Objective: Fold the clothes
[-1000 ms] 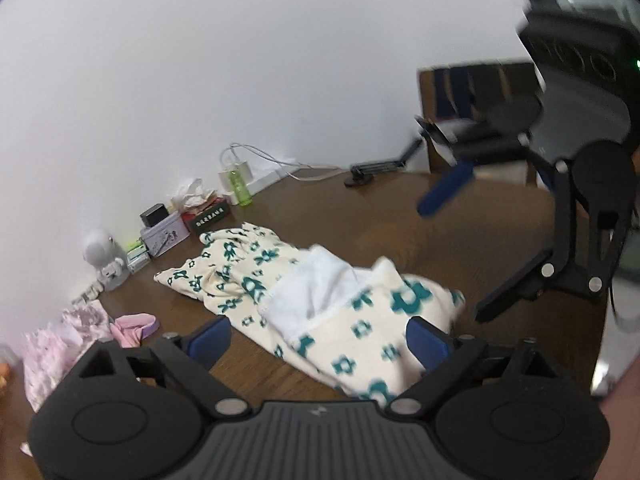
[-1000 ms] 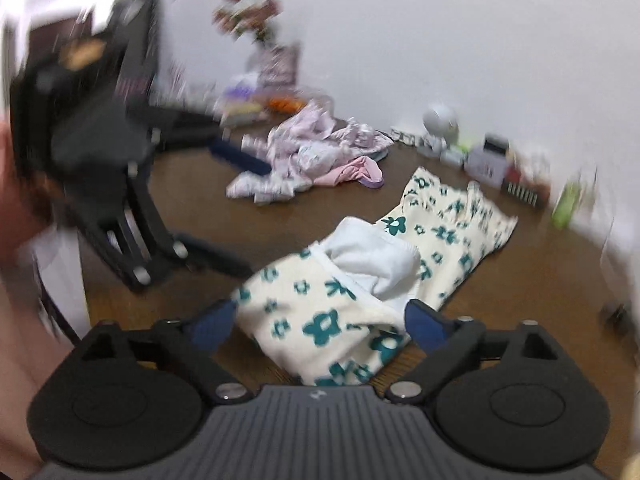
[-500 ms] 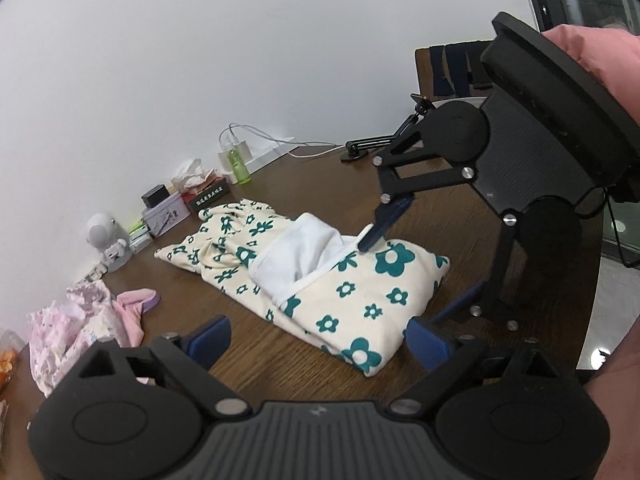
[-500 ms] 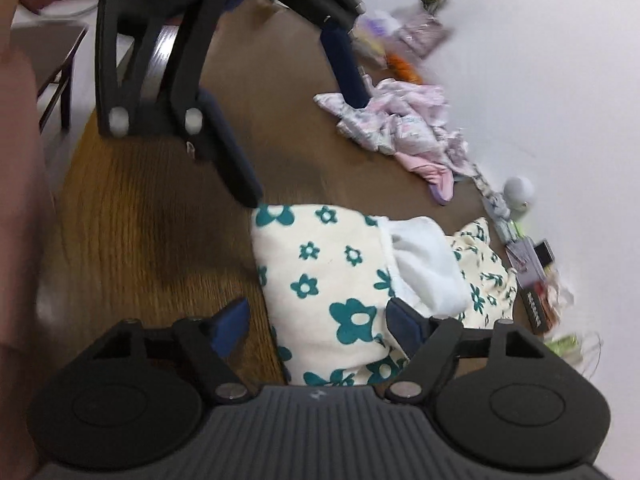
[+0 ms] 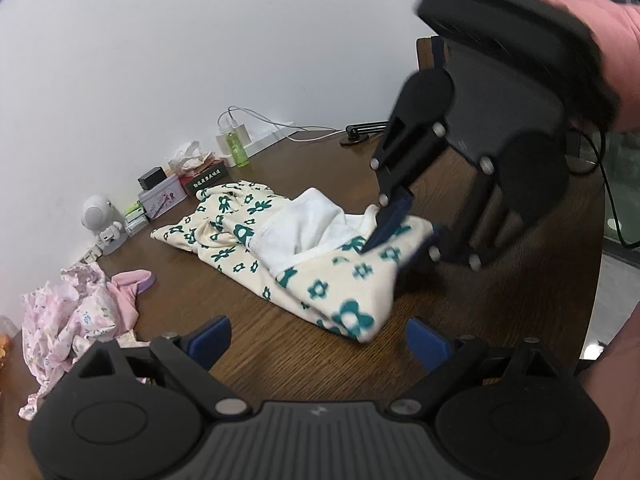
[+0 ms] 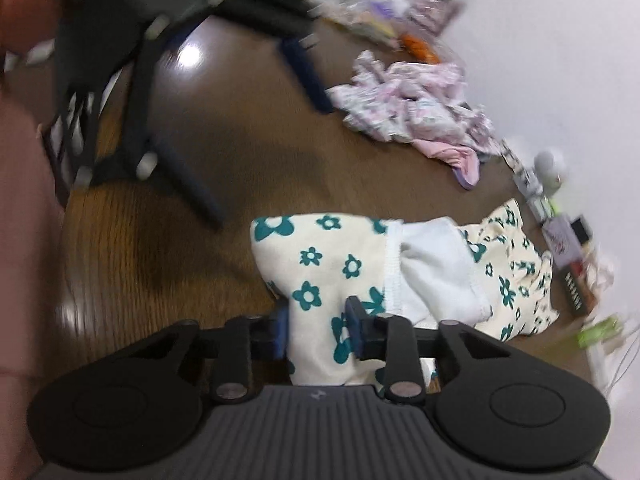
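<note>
At centre frame, the right gripper (image 6: 316, 326) pinches the near edge of a cream flower-print garment (image 6: 340, 264) on the wooden table (image 6: 160, 248). The left gripper (image 5: 318, 336) hangs wide apart, just short of the garment's corner at lower centre.

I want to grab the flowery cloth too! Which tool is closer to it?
The right. The right tool is clamped on the flowery cloth's edge, touching it. The left tool hangs open just short of the cloth's near corner, not touching.
</note>
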`<state>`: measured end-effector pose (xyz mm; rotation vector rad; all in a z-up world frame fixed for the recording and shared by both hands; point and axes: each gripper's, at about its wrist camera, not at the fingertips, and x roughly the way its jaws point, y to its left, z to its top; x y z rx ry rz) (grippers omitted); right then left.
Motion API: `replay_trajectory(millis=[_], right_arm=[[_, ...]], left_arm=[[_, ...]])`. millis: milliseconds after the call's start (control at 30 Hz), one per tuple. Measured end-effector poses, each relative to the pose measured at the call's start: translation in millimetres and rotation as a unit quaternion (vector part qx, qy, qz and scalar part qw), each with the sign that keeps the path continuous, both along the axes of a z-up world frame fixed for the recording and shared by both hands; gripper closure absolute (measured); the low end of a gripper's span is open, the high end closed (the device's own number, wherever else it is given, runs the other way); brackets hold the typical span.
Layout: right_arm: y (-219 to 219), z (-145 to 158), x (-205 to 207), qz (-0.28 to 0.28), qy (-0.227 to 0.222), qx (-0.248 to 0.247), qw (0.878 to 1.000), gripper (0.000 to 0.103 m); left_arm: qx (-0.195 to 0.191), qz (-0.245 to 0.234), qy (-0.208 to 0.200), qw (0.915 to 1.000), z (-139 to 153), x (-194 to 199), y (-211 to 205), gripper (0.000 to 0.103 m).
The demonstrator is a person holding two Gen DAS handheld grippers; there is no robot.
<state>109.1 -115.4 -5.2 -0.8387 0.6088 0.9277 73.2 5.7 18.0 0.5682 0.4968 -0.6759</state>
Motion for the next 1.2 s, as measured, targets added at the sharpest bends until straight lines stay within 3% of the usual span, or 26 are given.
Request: replay_trajectory(millis=[200, 333, 433, 533, 633, 700, 800, 900, 967, 1033, 1200], right_arm=[[-16.3, 19.5, 31.3, -0.035, 0.098, 0.054, 0.993, 0.079], [-26.5, 28.1, 53.7, -0.054, 0.153, 0.091, 0.982, 0.079], [-29.8, 32.0, 62.5, -0.058, 0.174, 0.102, 0.978, 0.079], [-30.9, 34.7, 65.4, -0.057, 0.182, 0.105, 0.976, 0.079], [-32.9, 37.5, 67.3, -0.05, 0.193, 0.11, 0.974, 0.079], [-34.2, 40.1, 67.3, -0.043, 0.206, 0.116, 0.971, 0.079], [-34.7, 43.9, 63.8, -0.035, 0.205, 0.115, 0.971, 0.079], [-41.2, 48.6, 51.5, -0.033, 0.182, 0.119, 0.975, 0.067], [-48.4, 51.1, 34.5, -0.029, 0.131, 0.111, 0.985, 0.036], [-52.9, 47.5, 14.1, -0.022, 0.069, 0.08, 0.994, 0.027], [-45.8, 18.8, -19.2, 0.008, -0.019, 0.02, 1.0, 0.026]], left_arm=[[0.033, -0.023, -0.035, 0.9985, -8.1, 1.1, -3.2, 0.009], [0.096, -0.078, -0.085, 0.9887, -18.6, 1.1, -17.8, 0.009], [0.151, -0.123, -0.135, 0.9715, -29.3, 2.8, -32.4, 0.009], [0.199, -0.177, -0.185, 0.9458, -42.0, 4.8, -44.6, 0.012], [0.236, -0.213, -0.227, 0.9205, -52.5, 10.0, -51.4, 0.027], [0.251, -0.23, -0.237, 0.9099, -55.7, 16.3, -53.8, 0.059], [0.239, -0.255, -0.195, 0.9162, -49.0, 24.7, -53.1, 0.075], [0.224, -0.264, -0.145, 0.9269, -40.3, 29.5, -49.1, 0.077], [0.203, -0.263, -0.101, 0.9379, -33.7, 35.8, -44.8, 0.077], [0.181, -0.258, -0.059, 0.9471, -26.1, 42.4, -40.9, 0.077], [0.138, -0.259, 0.018, 0.9559, -5.1, 50.6, -36.0, 0.077]])
